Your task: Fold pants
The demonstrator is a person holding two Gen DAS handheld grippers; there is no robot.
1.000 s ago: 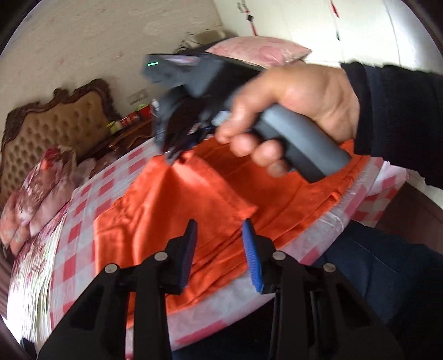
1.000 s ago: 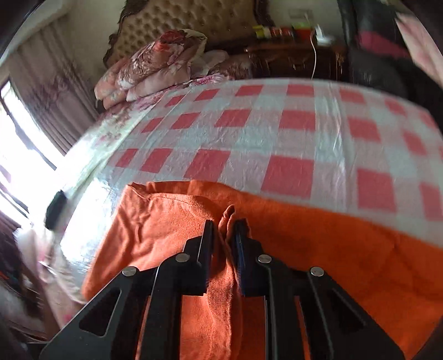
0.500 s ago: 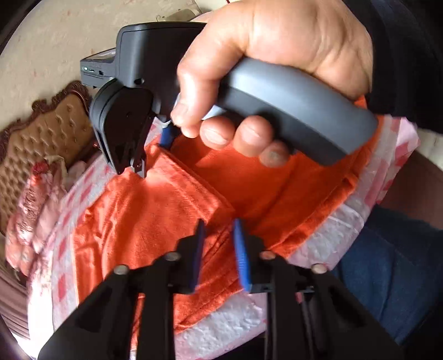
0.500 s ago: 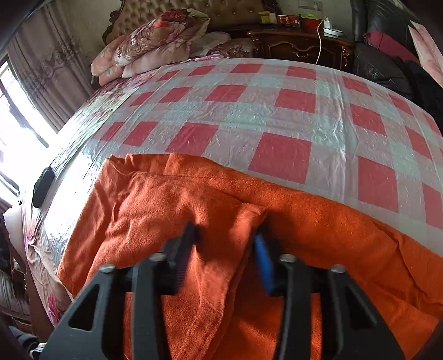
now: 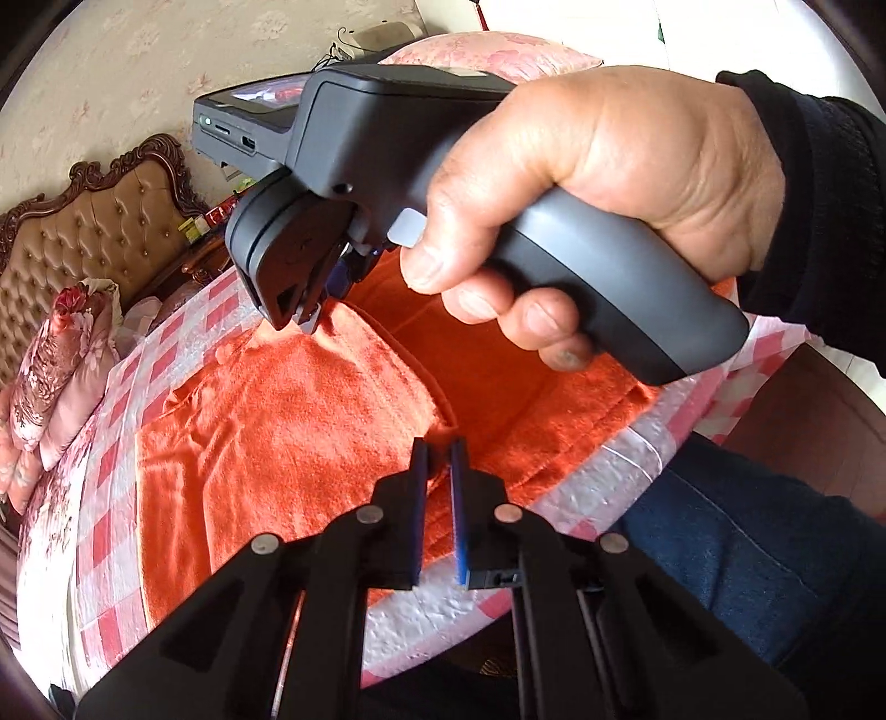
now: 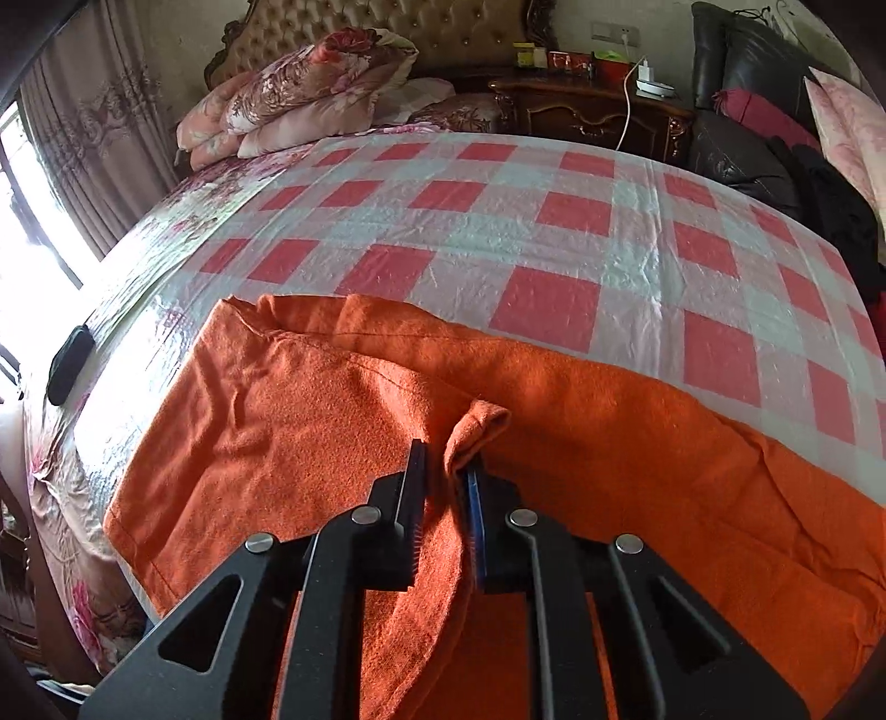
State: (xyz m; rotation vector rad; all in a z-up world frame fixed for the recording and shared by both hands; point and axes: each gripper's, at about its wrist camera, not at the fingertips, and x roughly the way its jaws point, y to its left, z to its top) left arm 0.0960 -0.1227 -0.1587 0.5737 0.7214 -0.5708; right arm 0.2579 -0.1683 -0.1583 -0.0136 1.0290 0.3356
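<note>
The orange pants (image 6: pixel 310 443) lie flat on a bed, on a shiny cover with red and white squares (image 6: pixel 554 260). They sit near the edge of the bed that is closest to the person.

The right tongs (image 6: pixel 446 498) have just been closing. Now they pinch a fold of the orange cloth. The cloth sticks up between the two fingers (image 6: pixel 412 498) and curls over in a little flap at the top. In the left wrist view you can see a hand (image 5: pixel 609 183) with a dark sleeve (image 5: pixel 819 221) holding the grey handle of these tongs, with their tip down on the far edge of the pants (image 5: pixel 266 421).

The left tongs (image 5: pixel 437 498) have also just been closing. Their two fingers (image 5: pixel 418 498) are very close together, with only a thin gap. The near corner of the folded pants sits right at their tips, and some orange cloth shows in the gap, so they seem to nip that edge.

At the head of the bed there is a brown padded headboard (image 6: pixel 343 22) and a pile of pink flowery quilts (image 6: pixel 299 94). A dark wooden cabinet (image 6: pixel 587 116) stands beside the bed with small boxes and a white cable on top. A curtain (image 6: pixel 83 122) hangs by a bright window on the left. A small black thing (image 6: pixel 69 365) lies near the left edge of the bed. A leg in blue jeans (image 5: pixel 747 554) is next to the bed.
</note>
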